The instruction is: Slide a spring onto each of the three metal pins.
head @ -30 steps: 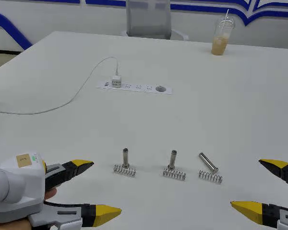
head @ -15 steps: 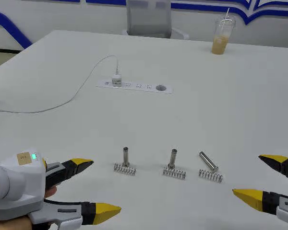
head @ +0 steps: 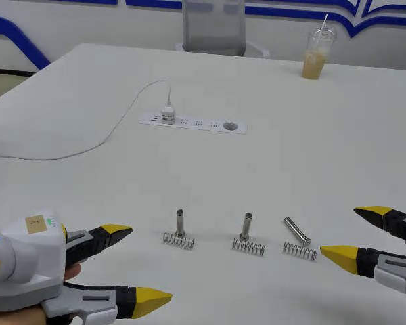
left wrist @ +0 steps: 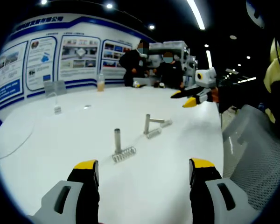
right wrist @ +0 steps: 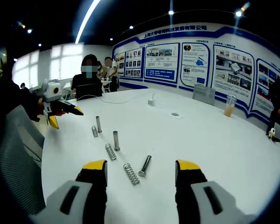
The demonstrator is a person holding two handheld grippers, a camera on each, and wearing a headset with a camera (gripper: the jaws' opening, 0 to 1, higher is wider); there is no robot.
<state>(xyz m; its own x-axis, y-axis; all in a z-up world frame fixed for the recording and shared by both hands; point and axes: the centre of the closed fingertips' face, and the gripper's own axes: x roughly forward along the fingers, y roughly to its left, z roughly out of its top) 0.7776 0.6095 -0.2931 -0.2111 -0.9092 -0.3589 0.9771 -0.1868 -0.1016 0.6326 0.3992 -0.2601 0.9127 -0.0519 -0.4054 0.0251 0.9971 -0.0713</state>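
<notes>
On a white table, the left gripper at eight o'clock and the right gripper at four are hovering released and empty. They are flanking three metal pins, two upright and one lying, with springs lying beside each. Pinching one end and lining the coil up with a pin's axis is looking wisest.

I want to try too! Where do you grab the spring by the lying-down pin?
Probably best: pinch the spring across its middle coils, from above, with the nearby right gripper. It lies flat on the table, and a middle grip leaves both ends free for the pin.
</notes>
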